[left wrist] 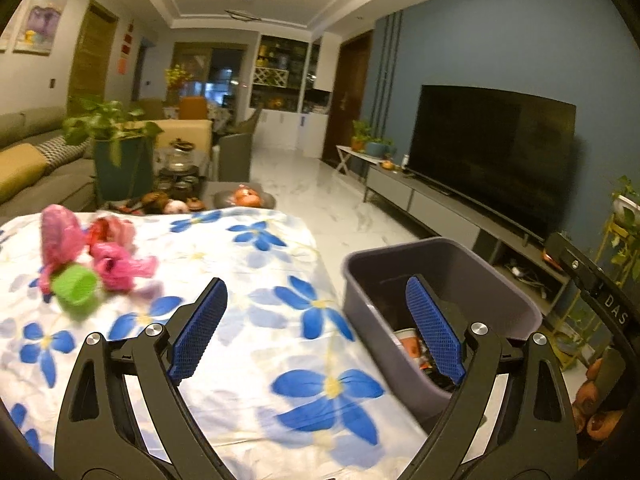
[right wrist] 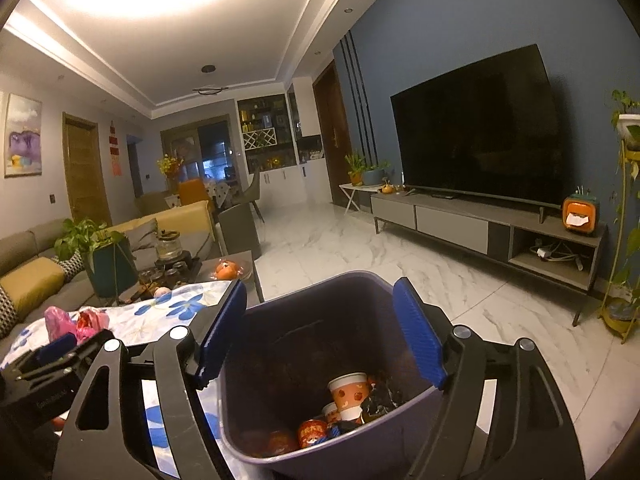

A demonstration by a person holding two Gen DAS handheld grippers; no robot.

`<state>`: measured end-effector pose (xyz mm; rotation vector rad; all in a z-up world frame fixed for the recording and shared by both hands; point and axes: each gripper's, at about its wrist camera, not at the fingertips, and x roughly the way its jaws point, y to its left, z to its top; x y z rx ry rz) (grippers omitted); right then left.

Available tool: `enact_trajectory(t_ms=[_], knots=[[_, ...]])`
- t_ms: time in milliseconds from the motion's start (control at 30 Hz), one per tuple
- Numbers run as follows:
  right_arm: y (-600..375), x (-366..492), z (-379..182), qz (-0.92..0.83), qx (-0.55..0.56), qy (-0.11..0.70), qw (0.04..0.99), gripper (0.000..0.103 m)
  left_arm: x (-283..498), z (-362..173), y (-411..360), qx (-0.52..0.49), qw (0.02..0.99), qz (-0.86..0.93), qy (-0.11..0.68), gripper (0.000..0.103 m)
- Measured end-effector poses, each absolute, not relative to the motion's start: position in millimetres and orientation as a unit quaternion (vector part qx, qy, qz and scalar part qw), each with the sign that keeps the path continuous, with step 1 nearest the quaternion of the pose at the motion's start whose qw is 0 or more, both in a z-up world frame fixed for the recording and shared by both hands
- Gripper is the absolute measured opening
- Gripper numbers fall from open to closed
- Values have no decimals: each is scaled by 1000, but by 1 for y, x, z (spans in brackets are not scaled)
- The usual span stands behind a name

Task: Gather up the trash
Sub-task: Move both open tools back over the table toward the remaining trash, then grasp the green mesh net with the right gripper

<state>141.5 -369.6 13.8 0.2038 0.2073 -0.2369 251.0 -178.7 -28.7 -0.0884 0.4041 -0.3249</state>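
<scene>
Held the left gripper (left wrist: 316, 320) with jaws spread wide and empty above the flowered cloth (left wrist: 248, 264) on the counter, beside the grey bin (left wrist: 452, 264) at the counter's edge. Held the right gripper (right wrist: 320, 332) over that bin (right wrist: 320, 304), jaws released too, grasping nothing. Saw paper cups (right wrist: 349, 394) and a red can (right wrist: 312, 432) already inside the bin, while pink plastic bags (left wrist: 116, 264) and a green cup (left wrist: 76, 286) lay on the cloth, well apart from both grippers.
</scene>
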Motion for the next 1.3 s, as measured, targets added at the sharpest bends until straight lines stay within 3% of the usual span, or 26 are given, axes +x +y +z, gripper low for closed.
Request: enact_trajectory(t_ms=[600, 1300], knots=[[-280, 146, 16, -43, 75, 108, 990, 76, 225, -32, -57, -64, 979, -49, 187, 89], [-99, 232, -23, 84, 40, 175, 980, 76, 236, -61, 106, -118, 970, 83, 195, 89]])
